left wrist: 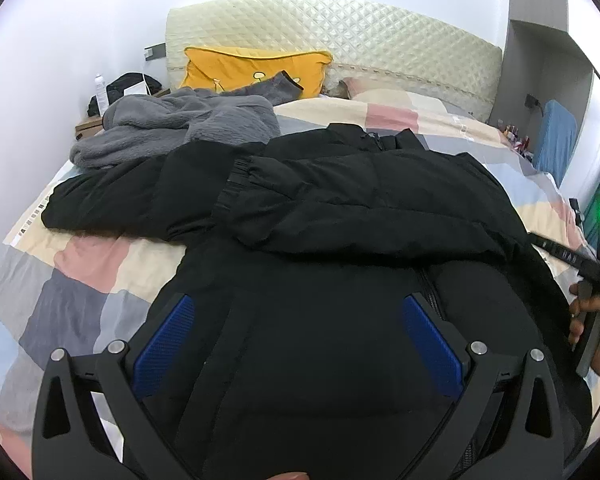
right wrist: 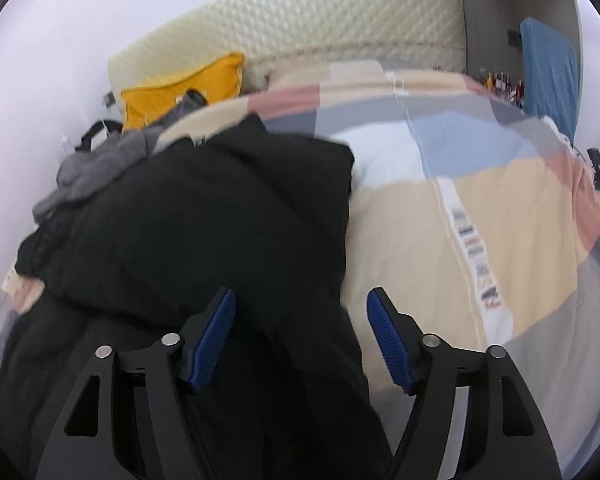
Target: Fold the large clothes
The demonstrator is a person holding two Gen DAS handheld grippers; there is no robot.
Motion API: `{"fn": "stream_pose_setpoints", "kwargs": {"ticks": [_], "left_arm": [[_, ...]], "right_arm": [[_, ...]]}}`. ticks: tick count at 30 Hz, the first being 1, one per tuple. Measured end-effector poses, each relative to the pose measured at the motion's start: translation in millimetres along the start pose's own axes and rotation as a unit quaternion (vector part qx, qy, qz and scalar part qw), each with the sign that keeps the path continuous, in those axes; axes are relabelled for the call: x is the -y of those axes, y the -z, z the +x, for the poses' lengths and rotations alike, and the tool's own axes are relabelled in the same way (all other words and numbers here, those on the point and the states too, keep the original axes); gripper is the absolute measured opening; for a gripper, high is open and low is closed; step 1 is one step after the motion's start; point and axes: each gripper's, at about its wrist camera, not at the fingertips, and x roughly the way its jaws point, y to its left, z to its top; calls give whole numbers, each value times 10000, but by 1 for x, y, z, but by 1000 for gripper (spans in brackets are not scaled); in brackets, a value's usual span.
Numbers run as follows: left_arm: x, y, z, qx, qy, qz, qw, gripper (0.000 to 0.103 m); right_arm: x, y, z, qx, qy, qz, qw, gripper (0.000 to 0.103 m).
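Note:
A large black padded jacket [left wrist: 340,208] lies spread on the bed, with one sleeve folded across its chest, cuff toward the left. My left gripper [left wrist: 298,312] is open, hovering over the jacket's lower body with its blue pads apart. My right gripper [right wrist: 302,304] is open above the jacket's right edge [right wrist: 228,220], one finger over the fabric and the other over the bedcover. The right gripper's body and the hand holding it show in the left wrist view [left wrist: 592,280]. The right wrist view is blurred.
The bed has a patchwork bedcover [left wrist: 84,264] and a quilted cream headboard [left wrist: 340,36]. A grey fleece garment [left wrist: 172,124] and a yellow pillow [left wrist: 252,70] lie at the far left. A nightstand with a black bag [left wrist: 120,88] stands by the wall. A blue item [right wrist: 548,72] hangs at the right.

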Motion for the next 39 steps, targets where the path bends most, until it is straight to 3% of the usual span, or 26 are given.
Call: {"fn": "stream_pose_setpoints", "kwargs": {"ticks": [7,17,23,30,39], "left_arm": [[9,6,10,-78,0,101,9999,103],[19,7,15,-159,-30,231,9996,103],[18,7,15,-175,80,213,9996,103],[20,9,16,-205,37,241,9995,103],[24,11,17,-259,47,316,9992,103]], "right_arm": [[0,9,20,-195,176,-82,9996,77],[-2,29,24,-669,235,-219,9972,77],[-8,24,26,-290,372,-242,9986,77],[4,2,4,414,480,396,9972,77],[45,14,7,360,439,1242,9906,77]]}}
